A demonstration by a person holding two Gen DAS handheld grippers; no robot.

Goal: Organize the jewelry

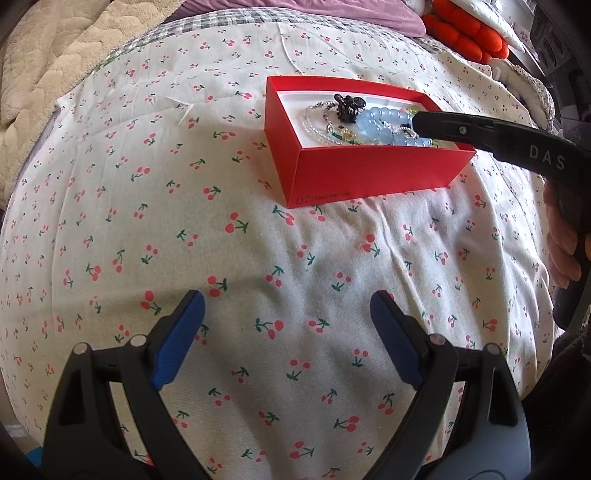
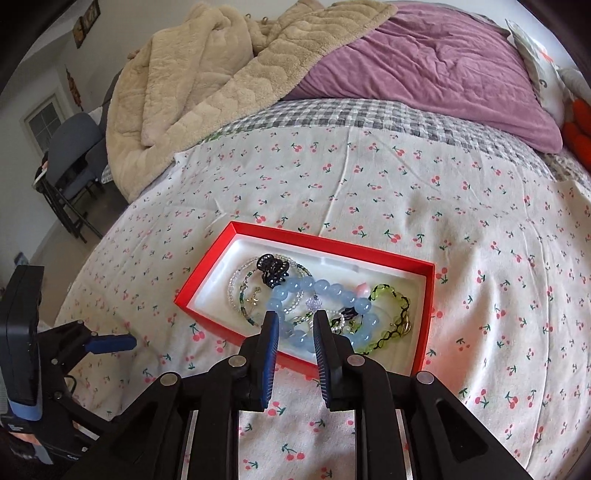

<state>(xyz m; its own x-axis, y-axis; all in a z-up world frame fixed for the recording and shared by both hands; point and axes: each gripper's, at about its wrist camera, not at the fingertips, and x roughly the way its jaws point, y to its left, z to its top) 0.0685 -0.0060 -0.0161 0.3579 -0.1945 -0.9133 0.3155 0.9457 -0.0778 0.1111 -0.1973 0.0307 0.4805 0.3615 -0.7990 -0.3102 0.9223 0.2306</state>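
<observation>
A red box (image 1: 369, 173) with a white lining lies on the cherry-print sheet. Inside it sit a pale blue bead bracelet (image 2: 295, 288), a black hair claw (image 2: 271, 271), a green and black bracelet (image 2: 388, 295) and a clear bead strand (image 2: 236, 280). My right gripper (image 2: 296, 321) hovers over the box's near edge, its jaws a narrow gap apart with nothing pinched between them. In the left wrist view the right gripper (image 1: 419, 123) reaches over the blue bracelet (image 1: 380, 114). My left gripper (image 1: 288, 306) stands wide open over bare sheet, short of the box.
A beige fleece blanket (image 2: 207, 74) and a purple duvet (image 2: 424, 70) are heaped at the far end of the bed. An orange plush (image 1: 465, 33) lies at the far right. A chair (image 2: 74, 147) stands beside the bed at the left. A person's hand (image 1: 561, 236) holds the right gripper.
</observation>
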